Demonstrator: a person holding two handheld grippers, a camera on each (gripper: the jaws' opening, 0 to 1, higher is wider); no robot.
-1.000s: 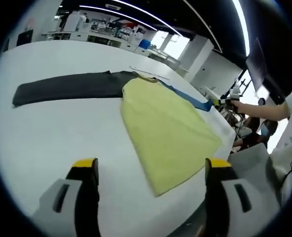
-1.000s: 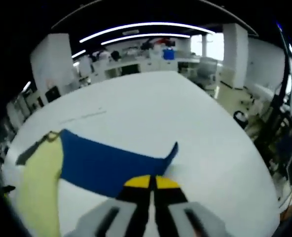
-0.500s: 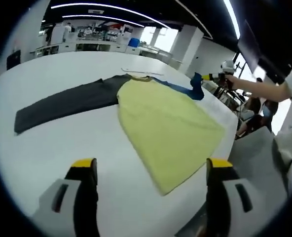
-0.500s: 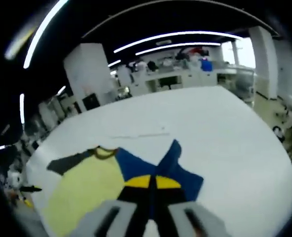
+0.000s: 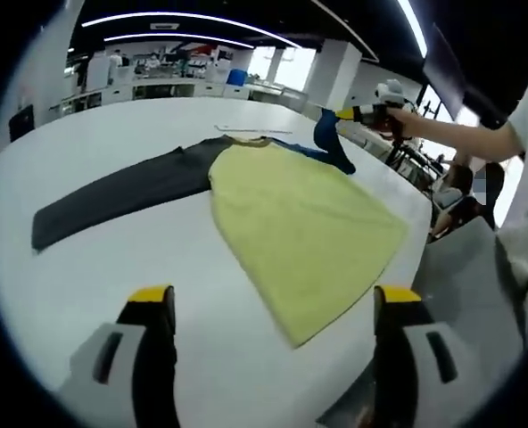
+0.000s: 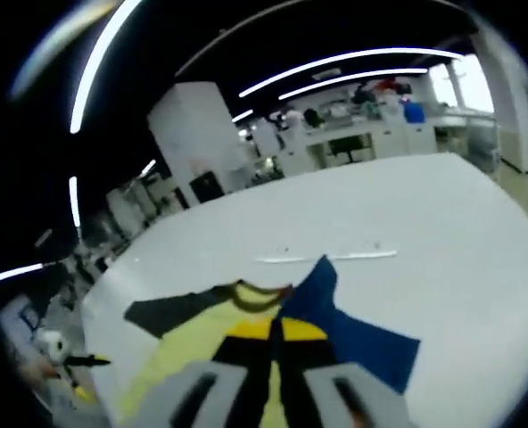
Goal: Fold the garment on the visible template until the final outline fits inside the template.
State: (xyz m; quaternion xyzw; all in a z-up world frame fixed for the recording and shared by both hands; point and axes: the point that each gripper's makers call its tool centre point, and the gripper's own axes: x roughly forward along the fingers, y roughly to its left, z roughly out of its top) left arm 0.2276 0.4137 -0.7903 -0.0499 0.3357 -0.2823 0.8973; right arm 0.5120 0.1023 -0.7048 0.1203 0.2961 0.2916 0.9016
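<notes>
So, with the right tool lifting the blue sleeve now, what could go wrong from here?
1. The right tool is shut on the blue sleeve by a small pinch; the cloth may slip out mid-fold.
2. The left tool hangs open over the table, holding nothing, so pulling the sleeve could drag the yellow body out of place.
3. The yellow hem lies close to the table edge and might slide off.

The right gripper (image 6: 276, 332) is hiding part of the blue sleeve (image 6: 353, 334); the template line (image 6: 326, 258) is looking blurred.
</notes>
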